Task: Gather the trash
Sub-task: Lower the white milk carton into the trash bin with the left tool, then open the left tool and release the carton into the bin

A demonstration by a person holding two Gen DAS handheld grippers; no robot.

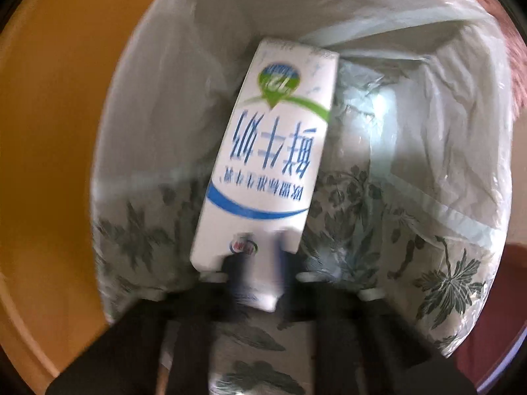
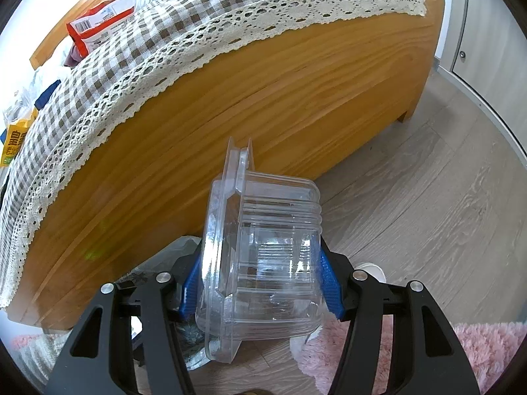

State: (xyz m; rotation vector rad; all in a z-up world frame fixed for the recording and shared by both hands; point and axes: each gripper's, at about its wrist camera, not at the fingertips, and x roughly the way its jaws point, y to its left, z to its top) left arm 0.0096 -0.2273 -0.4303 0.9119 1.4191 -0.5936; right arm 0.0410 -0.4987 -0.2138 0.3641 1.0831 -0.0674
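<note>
One wooden bed stands behind one lined trash bin. One milk carton hangs over the bin, squeezed by the left tongs. The right tongs squeeze one clear plastic box near the bed.

A wooden bed frame under a checked, lace-edged cover stands on grey plank flooring.

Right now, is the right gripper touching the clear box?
Touching. The right wrist view shows the right gripper with a blue pad pressed flat against each side of the clear box, holding it above the floor.
</note>
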